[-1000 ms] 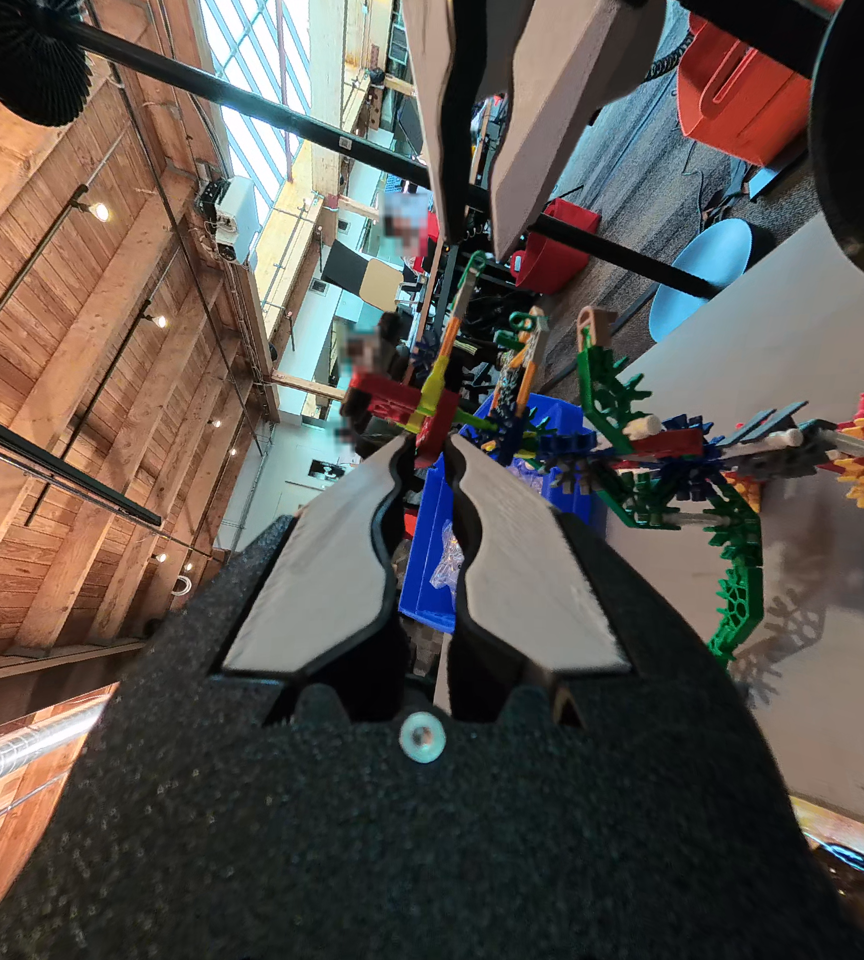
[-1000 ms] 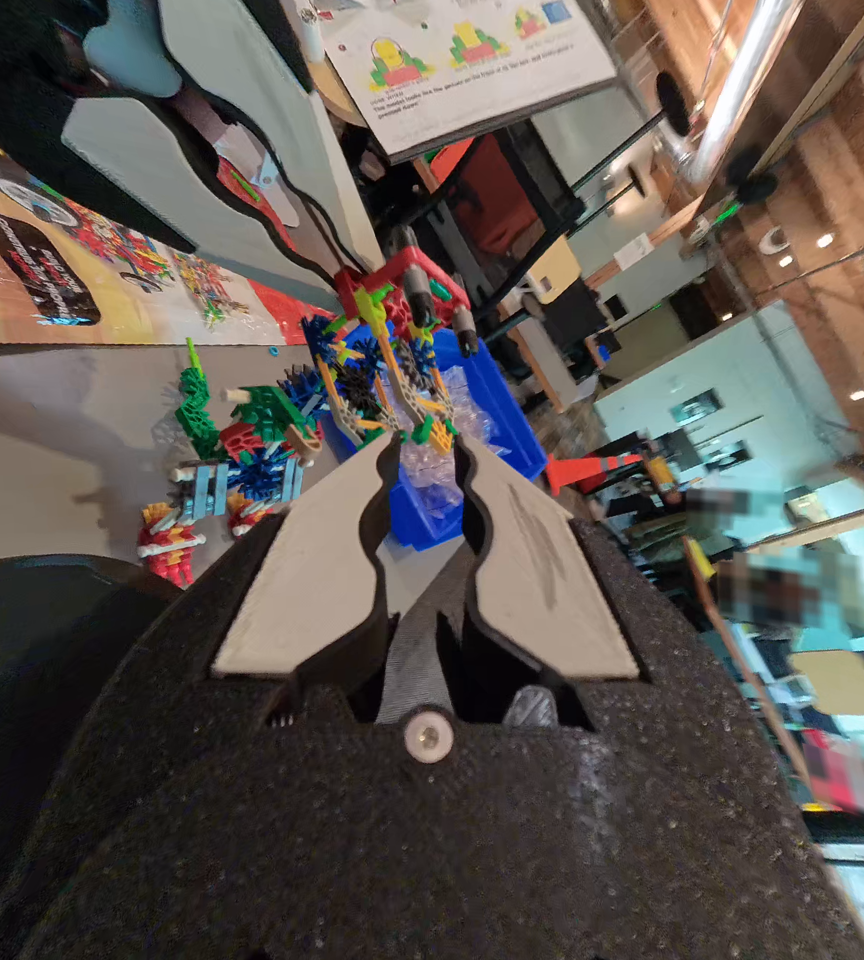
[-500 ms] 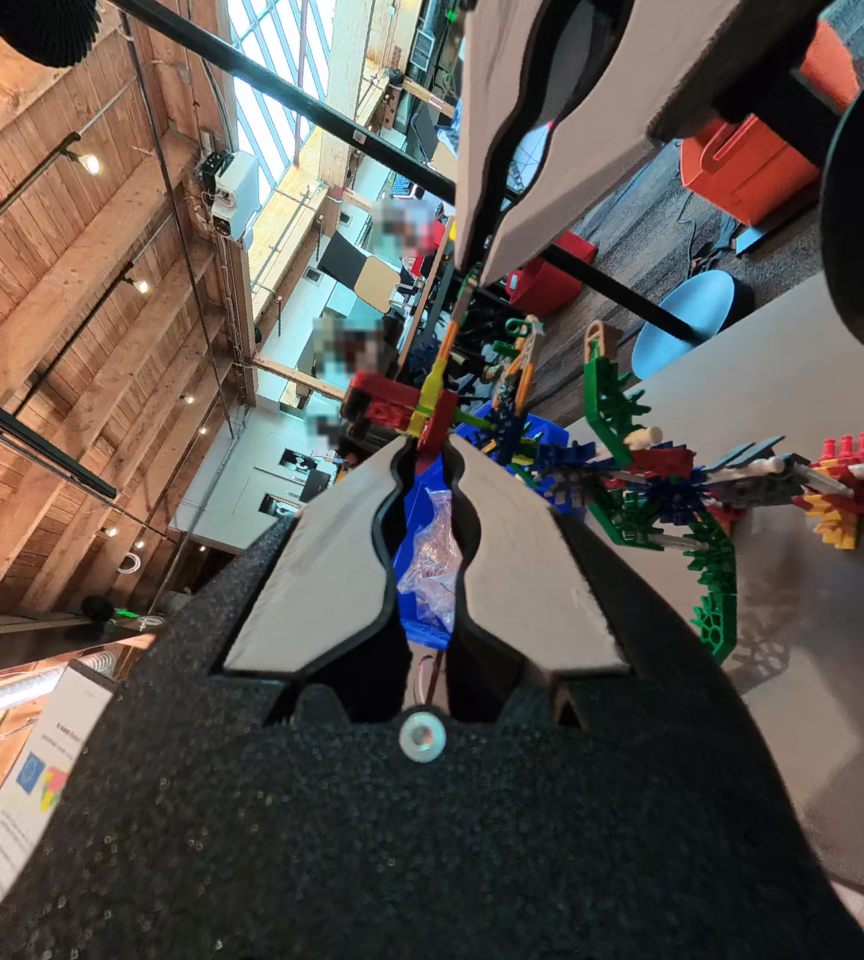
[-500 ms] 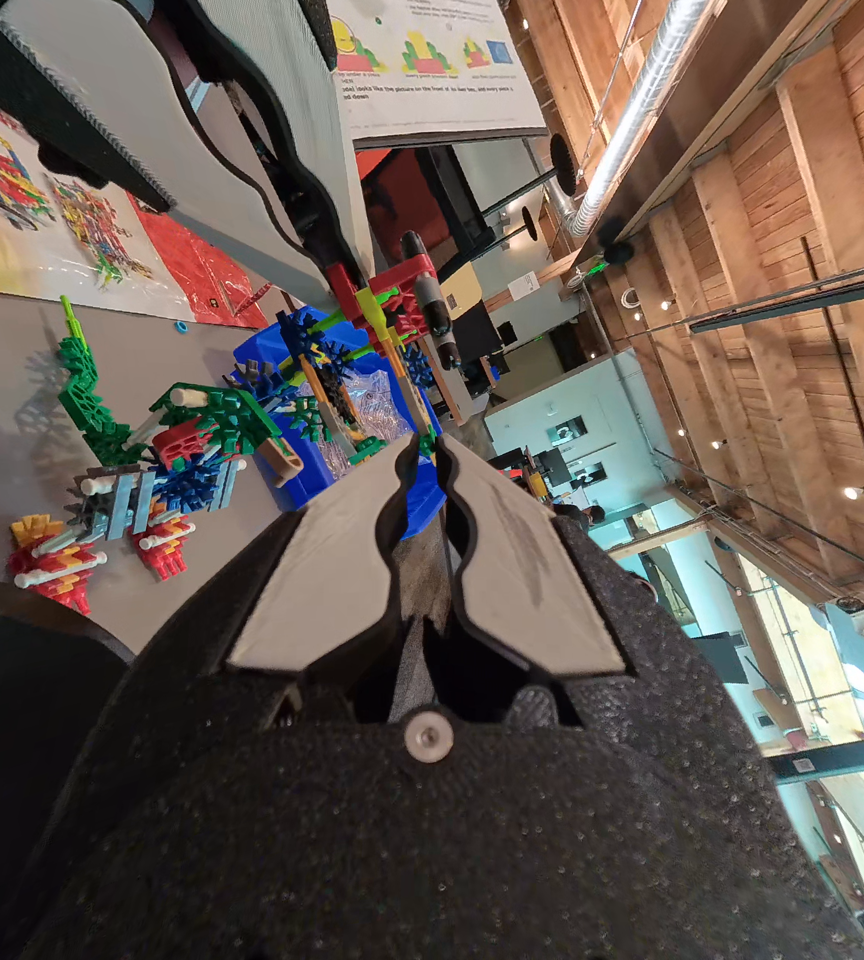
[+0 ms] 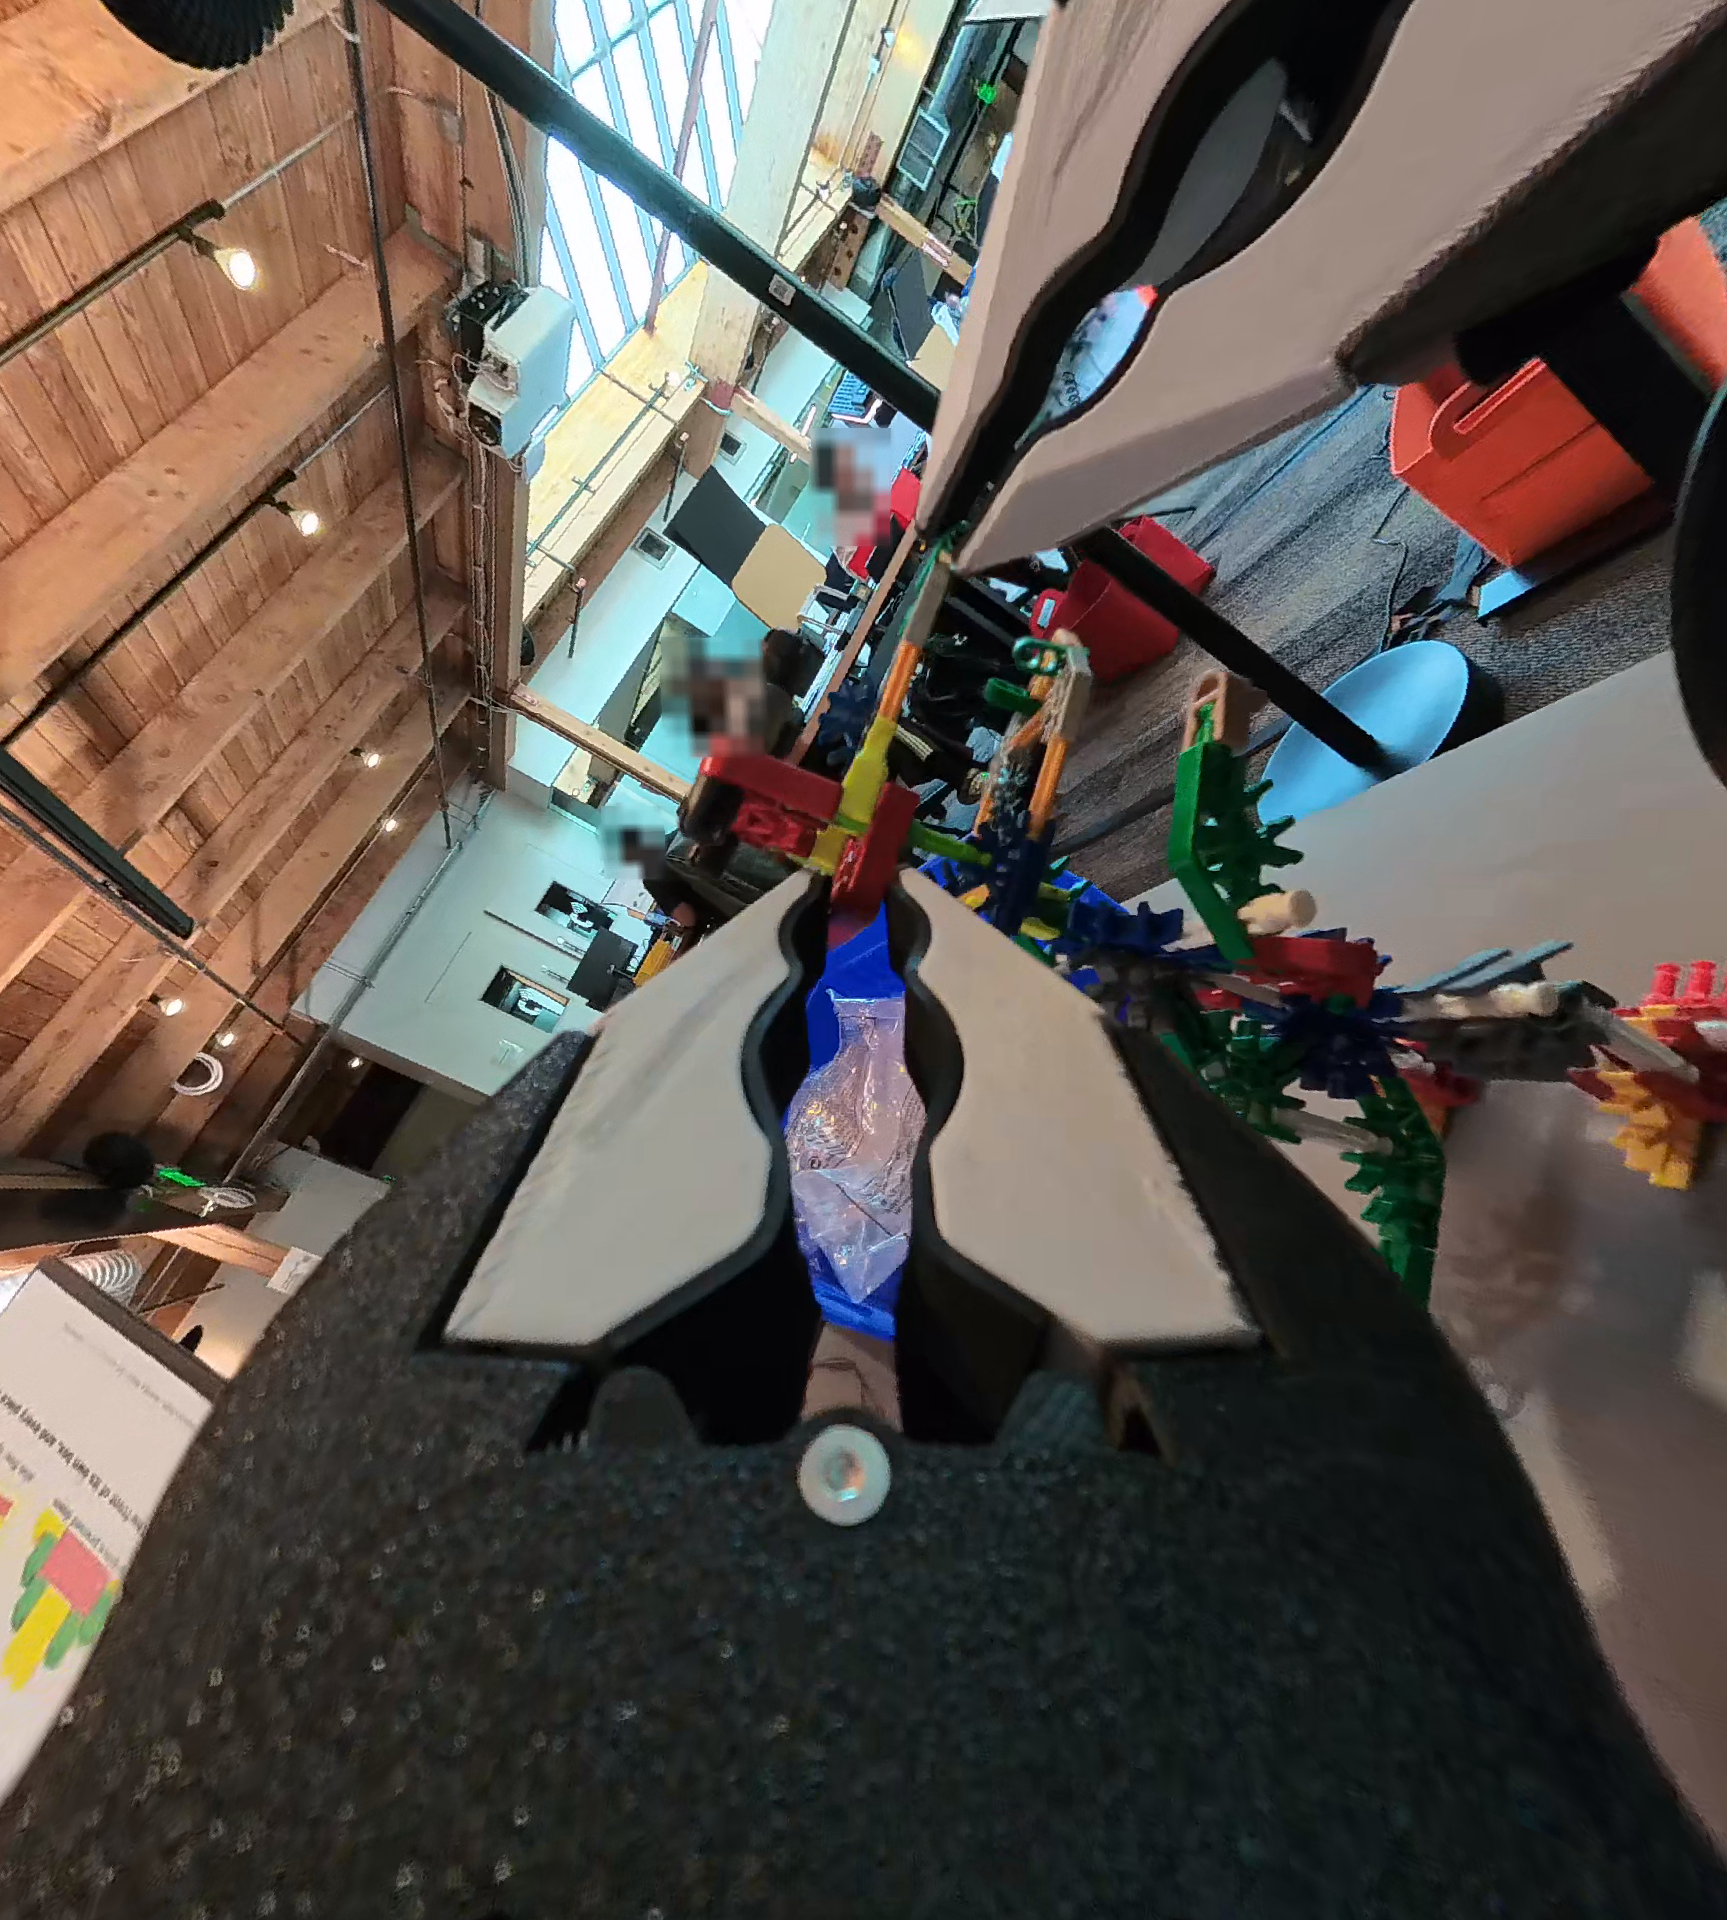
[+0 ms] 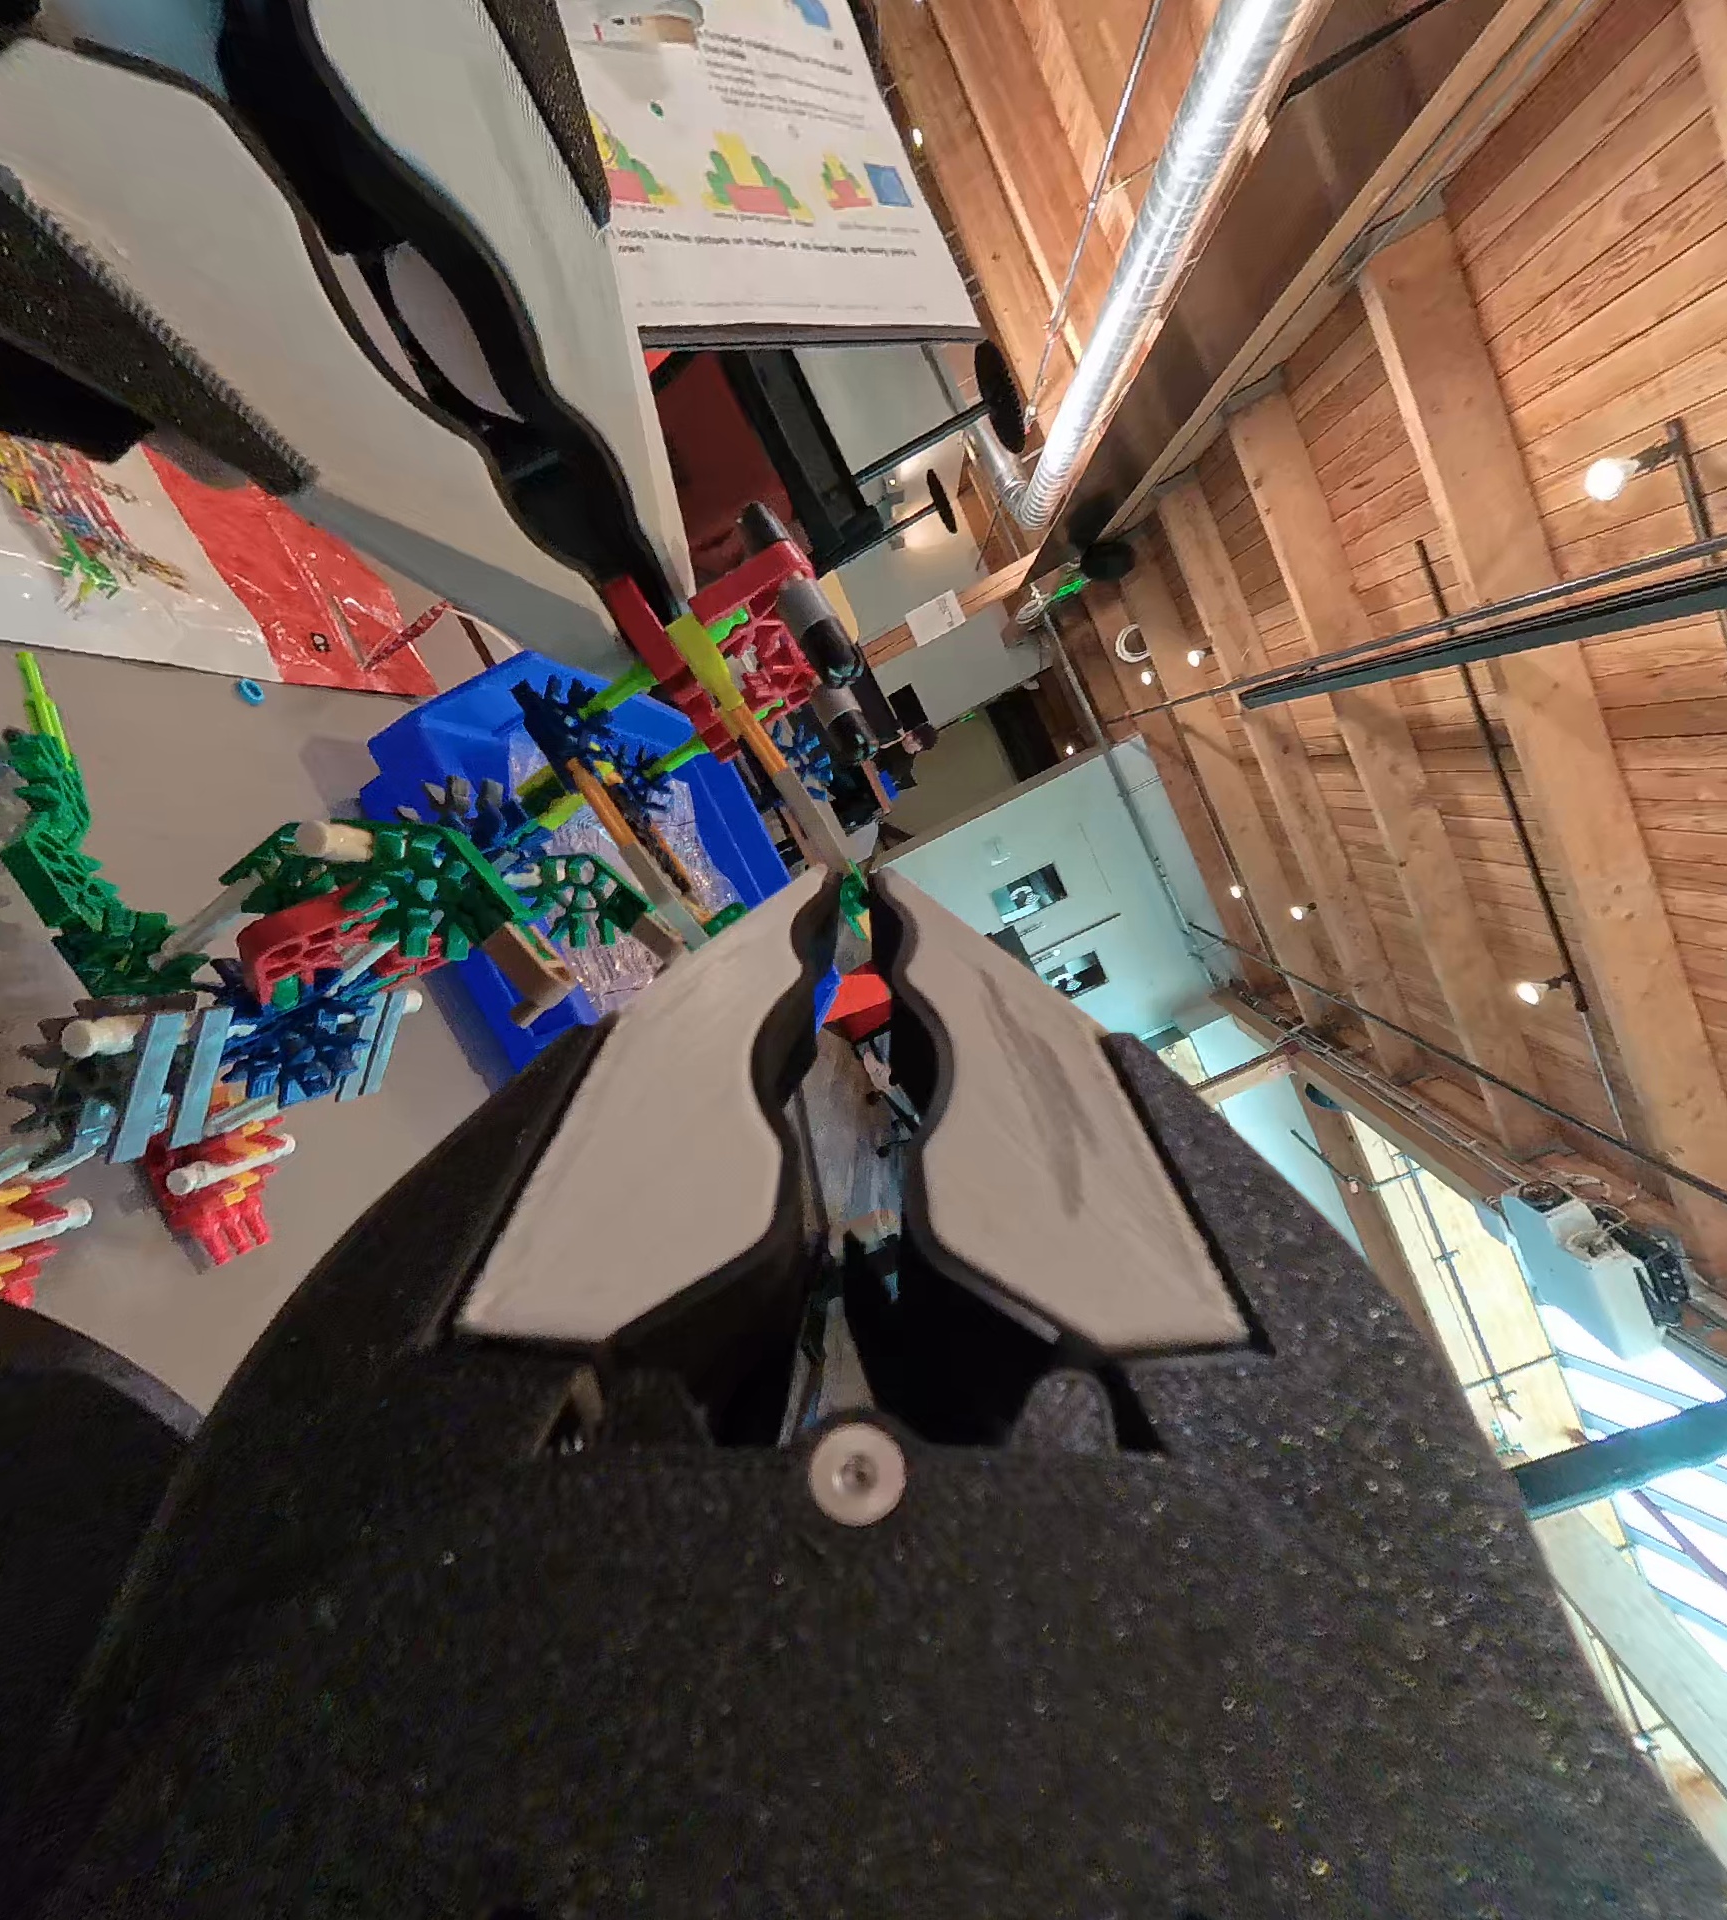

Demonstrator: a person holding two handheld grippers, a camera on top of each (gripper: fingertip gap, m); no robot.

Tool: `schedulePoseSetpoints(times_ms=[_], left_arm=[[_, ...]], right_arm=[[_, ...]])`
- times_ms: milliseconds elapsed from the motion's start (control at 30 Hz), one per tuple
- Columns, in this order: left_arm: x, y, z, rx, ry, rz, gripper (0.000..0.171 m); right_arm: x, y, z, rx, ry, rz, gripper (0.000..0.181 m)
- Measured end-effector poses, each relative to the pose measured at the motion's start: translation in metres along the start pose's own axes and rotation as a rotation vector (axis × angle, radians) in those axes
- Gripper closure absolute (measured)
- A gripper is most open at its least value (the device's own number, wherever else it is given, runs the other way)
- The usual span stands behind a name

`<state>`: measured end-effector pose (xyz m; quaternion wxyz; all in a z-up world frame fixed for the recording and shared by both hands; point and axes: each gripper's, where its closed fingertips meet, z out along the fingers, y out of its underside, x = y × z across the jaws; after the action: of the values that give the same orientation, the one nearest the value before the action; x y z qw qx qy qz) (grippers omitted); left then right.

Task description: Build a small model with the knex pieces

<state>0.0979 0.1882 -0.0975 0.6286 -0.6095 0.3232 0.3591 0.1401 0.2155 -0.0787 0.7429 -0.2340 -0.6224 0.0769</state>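
While two hand-held grippers (image 5: 859,894) (image 6: 854,888) pinch one rod-and-connector model (image 5: 864,800)

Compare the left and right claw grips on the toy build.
Left claw pinches a red connector; right claw pinches a green tip. Left claw grips where rods cross; right claw grips a rod's end. Both are shut on the same build.

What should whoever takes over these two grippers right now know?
Left gripper: shut on the red piece of a small rod assembly held in the air.
Right gripper: shut on the far end of its long rod.
Beyond them: blue bin holding a plastic bag; colourful toy model on the grey table.
Whether the assembly touches the model is unclear.
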Motion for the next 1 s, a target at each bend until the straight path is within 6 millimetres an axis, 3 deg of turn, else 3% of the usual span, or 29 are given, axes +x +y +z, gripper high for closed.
schedulePoseSetpoints(times_ms=[400, 533, 667, 767, 933, 1000], left_arm=[[0.002, 0.001, 0.002, 0.022, -0.016, -0.127, 0.166], [0.002, 0.001, 0.002, 0.040, -0.011, -0.138, 0.166], [0.004, 0.003, 0.003, 0.042, -0.005, -0.137, 0.168], [0.004, 0.003, 0.002, 0.051, 0.006, -0.131, 0.168], [0.004, 0.001, 0.002, 0.055, 0.011, -0.115, 0.168], [0.005, 0.001, 0.002, 0.057, 0.016, -0.108, 0.168]], right_arm=[[0.010, -0.009, 0.005, 0.042, 0.065, -0.038, 0.181], [0.010, -0.013, 0.000, 0.082, -0.019, 0.046, 0.179], [0.007, -0.009, -0.002, 0.072, -0.128, -0.024, 0.168], [0.014, -0.008, -0.002, 0.059, -0.132, -0.089, 0.166], [0.012, -0.012, 0.004, 0.050, -0.191, -0.274, 0.167], [0.011, -0.010, 0.007, 0.030, -0.205, -0.346, 0.175]])
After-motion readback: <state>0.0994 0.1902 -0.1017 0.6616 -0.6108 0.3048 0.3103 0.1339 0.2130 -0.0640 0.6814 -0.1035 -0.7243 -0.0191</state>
